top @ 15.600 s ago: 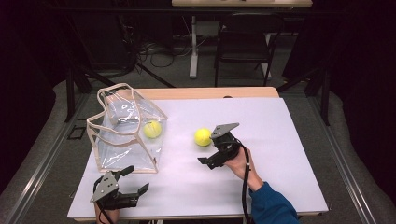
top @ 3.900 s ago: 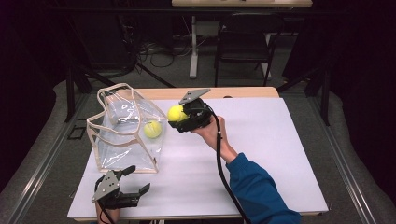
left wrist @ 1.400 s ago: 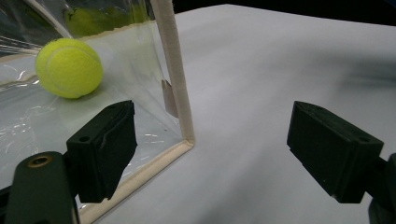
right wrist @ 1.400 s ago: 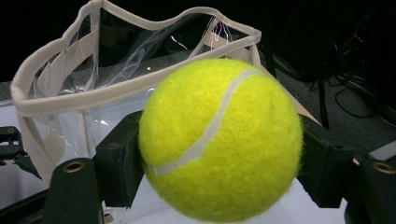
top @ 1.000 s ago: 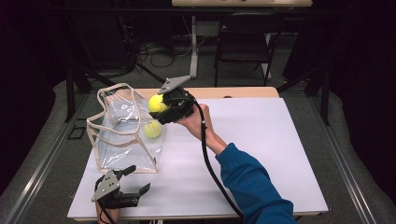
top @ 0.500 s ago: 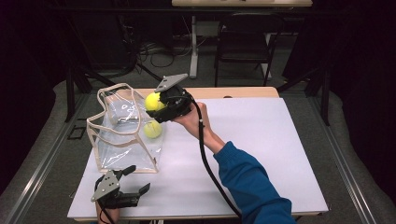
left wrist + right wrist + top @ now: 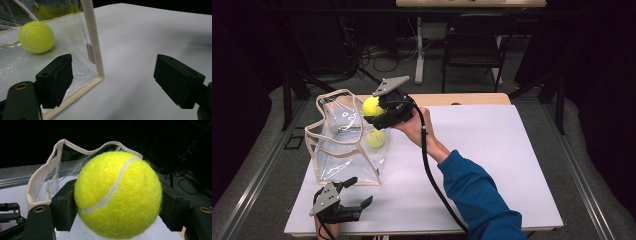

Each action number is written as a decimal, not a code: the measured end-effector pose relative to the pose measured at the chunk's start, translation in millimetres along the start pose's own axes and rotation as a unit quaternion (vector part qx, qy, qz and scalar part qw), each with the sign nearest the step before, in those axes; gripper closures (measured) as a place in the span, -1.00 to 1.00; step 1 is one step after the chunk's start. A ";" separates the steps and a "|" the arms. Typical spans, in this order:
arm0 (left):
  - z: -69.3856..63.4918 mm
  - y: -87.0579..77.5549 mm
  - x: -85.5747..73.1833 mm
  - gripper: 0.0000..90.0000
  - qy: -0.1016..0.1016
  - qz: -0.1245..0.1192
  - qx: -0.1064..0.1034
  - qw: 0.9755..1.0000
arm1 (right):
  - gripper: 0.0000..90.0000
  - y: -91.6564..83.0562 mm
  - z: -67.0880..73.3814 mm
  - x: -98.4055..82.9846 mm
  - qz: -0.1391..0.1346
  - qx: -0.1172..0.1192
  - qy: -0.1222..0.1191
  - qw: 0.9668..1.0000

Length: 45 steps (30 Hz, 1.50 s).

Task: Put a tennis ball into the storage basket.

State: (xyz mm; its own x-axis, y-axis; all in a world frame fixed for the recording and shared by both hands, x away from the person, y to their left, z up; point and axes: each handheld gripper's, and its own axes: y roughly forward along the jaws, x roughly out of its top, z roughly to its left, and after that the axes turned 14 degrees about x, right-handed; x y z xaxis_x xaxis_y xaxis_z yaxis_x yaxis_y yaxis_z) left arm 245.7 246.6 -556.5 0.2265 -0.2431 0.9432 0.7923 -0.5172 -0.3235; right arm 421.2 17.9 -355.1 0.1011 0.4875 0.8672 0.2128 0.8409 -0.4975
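The right hand-held gripper (image 7: 373, 111) is clamped on a yellow tennis ball (image 7: 371, 106), its two black jaws pressing on opposite sides of it. In the right gripper view the held tennis ball (image 7: 117, 195) sits squarely between the jaw pads, with the cream-trimmed rim of a clear plastic bag (image 7: 47, 182) just behind it, toward 11 o'clock. In the high view this ball hangs above the surface (image 7: 492, 150), at the bag's upper right edge, over its open top; whether it touches the rim I cannot tell.

The clear plastic bag (image 7: 339, 145) stands upright on the left part of the white surface, mouth upward, its trim wavy. A second tennis ball (image 7: 375, 138) lies inside the bag on its floor, at 6 o'clock from the gripped ball and well below it. In the left gripper view that second ball (image 7: 36, 37) is seen through the transparent wall, at 11 o'clock from the jaws.

The left hand-held gripper (image 7: 354, 192) rests low at the near edge of the surface, at 6 o'clock from the bag and just beside its near corner. Its jaws stand wide apart with nothing between them; the bag's trimmed corner edge (image 7: 93, 40) rises just beyond the left jaw.

A blue sleeve (image 7: 477, 192) reaches in from 5 o'clock, and a black cable (image 7: 432, 170) trails from the right hand-held gripper along the forearm.
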 end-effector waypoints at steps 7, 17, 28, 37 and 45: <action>0.4 -0.4 -0.1 -0.64 0.000 -0.002 -0.001 1.000 | -0.41 3.1 -0.4 2.8 -0.005 0.001 0.000 1.000; 0.5 -0.4 -0.1 -0.64 0.000 -0.003 -0.001 1.000 | -0.42 7.2 -1.0 3.9 -0.008 0.002 0.002 1.000; 0.8 -0.9 0.2 -0.64 0.003 -0.003 0.000 1.000 | -0.42 12.5 0.4 8.5 -0.013 0.006 -0.001 1.000; 0.7 -1.1 0.4 -0.64 0.003 -0.004 0.000 1.000 | -0.42 15.5 3.5 12.4 -0.018 0.005 -0.006 1.000; 0.9 -0.9 0.4 -0.64 0.002 -0.004 0.001 1.000 | -0.42 16.3 4.9 15.3 -0.025 0.005 -0.009 1.000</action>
State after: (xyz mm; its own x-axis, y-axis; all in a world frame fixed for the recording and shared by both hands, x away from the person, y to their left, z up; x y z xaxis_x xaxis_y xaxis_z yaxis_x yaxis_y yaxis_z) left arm 245.5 247.7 -555.8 0.2173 -0.2425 0.9455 0.7953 -0.5177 -0.3155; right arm 421.5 40.2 -350.0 0.0726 0.4498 0.8902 0.2075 0.8662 -0.4546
